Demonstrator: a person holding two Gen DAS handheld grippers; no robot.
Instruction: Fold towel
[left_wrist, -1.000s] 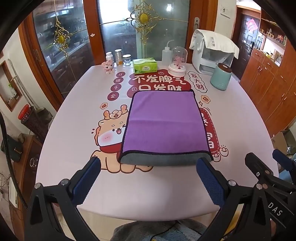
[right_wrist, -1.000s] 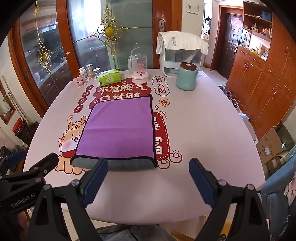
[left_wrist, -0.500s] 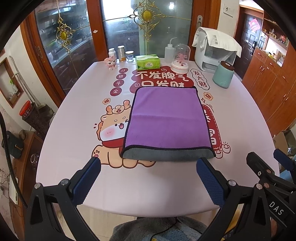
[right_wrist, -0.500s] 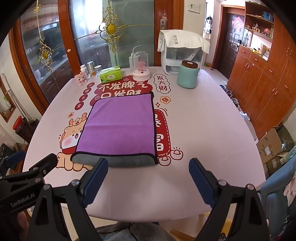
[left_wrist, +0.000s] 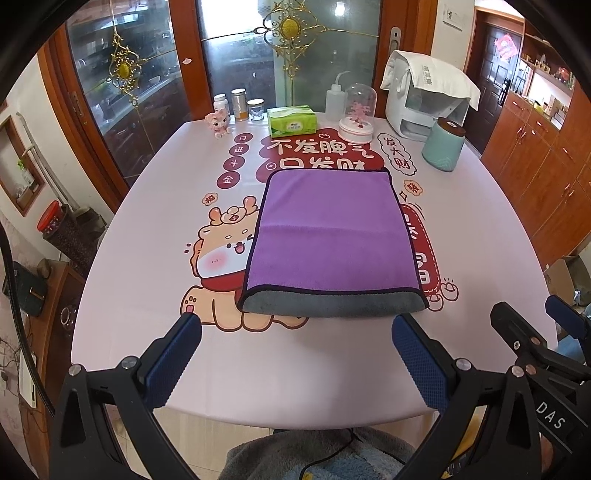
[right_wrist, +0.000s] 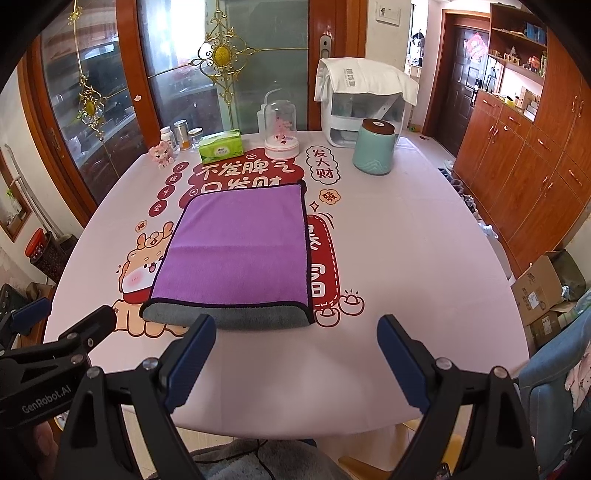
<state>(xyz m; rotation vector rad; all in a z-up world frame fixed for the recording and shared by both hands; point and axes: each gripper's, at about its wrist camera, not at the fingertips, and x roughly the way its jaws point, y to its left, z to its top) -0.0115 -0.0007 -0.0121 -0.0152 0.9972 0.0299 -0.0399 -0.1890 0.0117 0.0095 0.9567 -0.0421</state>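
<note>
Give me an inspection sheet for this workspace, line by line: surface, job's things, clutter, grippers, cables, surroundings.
Surface: table with a pale cartoon-print cover.
Job's things: purple towel lies flat, already folded, its grey fold edge nearest the grippers.
Clutter: along the far edge, tissue box, glass dome, squeeze bottle, teal canister, white appliance under a cloth, small jars, pink figurine.
Grippers: left gripper open, right gripper open, both short of the towel, holding nothing.
Cables: black cable below the table edge.
Surroundings: glass doors, wooden cabinets, cardboard boxes.
</note>
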